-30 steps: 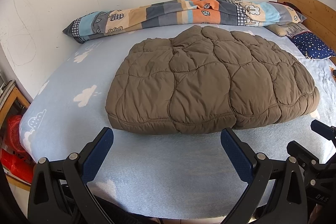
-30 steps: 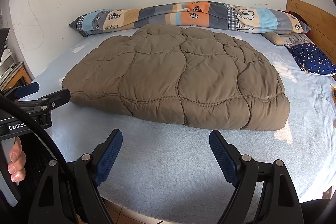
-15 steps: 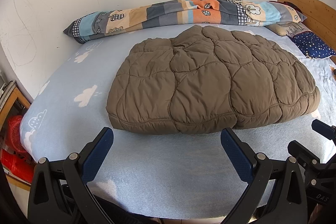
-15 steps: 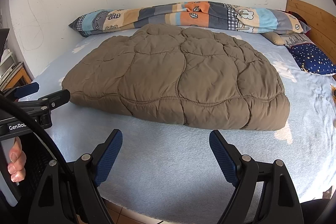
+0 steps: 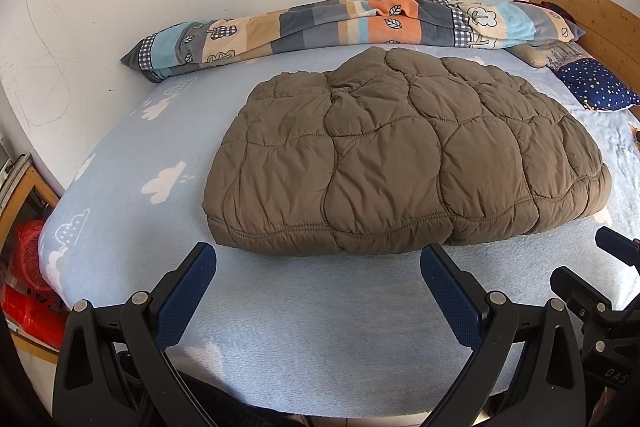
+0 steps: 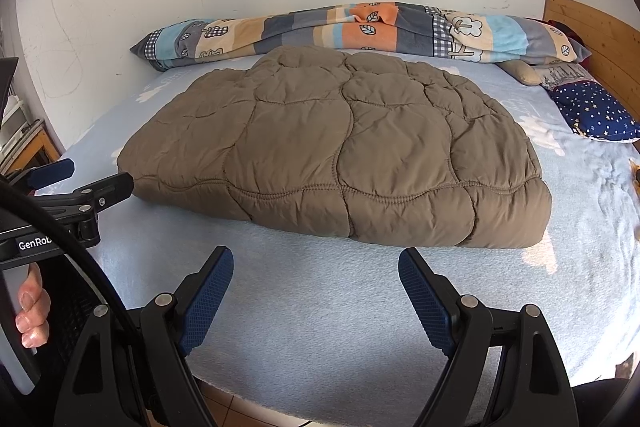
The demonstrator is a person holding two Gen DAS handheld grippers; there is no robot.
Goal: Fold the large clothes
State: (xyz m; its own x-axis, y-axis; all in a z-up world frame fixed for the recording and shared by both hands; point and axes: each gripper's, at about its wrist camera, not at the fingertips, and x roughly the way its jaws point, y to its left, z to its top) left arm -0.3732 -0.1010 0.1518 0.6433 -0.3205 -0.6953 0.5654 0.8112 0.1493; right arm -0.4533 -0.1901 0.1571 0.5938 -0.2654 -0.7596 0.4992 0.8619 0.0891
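a folded brown quilted puffer coat point(image 5: 404, 163) lies mid-bed on the light blue cloud-print sheet point(image 5: 312, 327), back from its near edge. the left gripper point(image 5: 318, 267) and right gripper point(image 6: 316, 267) hang over that edge, jaws wide, nothing between them, both clear of the coat.

Free room: a wide strip of bare blue bed point(image 5: 320, 327) between the near edge and the folded brown jacket point(image 5: 400, 163), so both tongs can pass there w/o touching anything. Left tongs point(image 5: 318, 267) and right tongs point(image 6: 316, 269) stand wide apart, nothing between the jaws. Left of the jacket the sheet is also bare up to the wall. Obstacles: the rolled patchwork blanket point(image 6: 360, 31) closes the far side along the wall; the star pillow point(image 6: 596, 111) and the wooden headboard point(image 6: 600, 35) block the right end. Red crate point(image 5: 24, 267) is beside the bed's left corner, below.
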